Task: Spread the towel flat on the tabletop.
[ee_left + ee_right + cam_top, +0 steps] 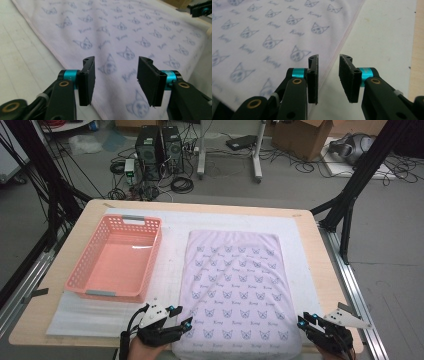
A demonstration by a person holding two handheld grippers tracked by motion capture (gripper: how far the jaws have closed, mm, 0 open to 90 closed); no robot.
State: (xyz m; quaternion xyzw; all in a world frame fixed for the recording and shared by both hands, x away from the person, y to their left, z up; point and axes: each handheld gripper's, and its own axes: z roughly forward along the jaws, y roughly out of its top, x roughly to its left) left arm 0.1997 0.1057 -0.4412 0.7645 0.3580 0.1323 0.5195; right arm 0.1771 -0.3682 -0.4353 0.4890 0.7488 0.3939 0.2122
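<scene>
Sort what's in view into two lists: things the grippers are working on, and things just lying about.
In the job:
- towel, spread flat, cat print
- left gripper, open at its near left corner
- right gripper, open at its near right corner

Lying about:
- pink basket, empty, left of the towel
- white mat underneath
- table

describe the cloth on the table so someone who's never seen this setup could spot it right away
On the wooden table lies a white mat, with a pink plastic basket on its left half. Right of the basket, spread flat, is the cloth: a pale lilac rectangle. Its repeating print of small cat faces sets it apart from everything around it.
</scene>
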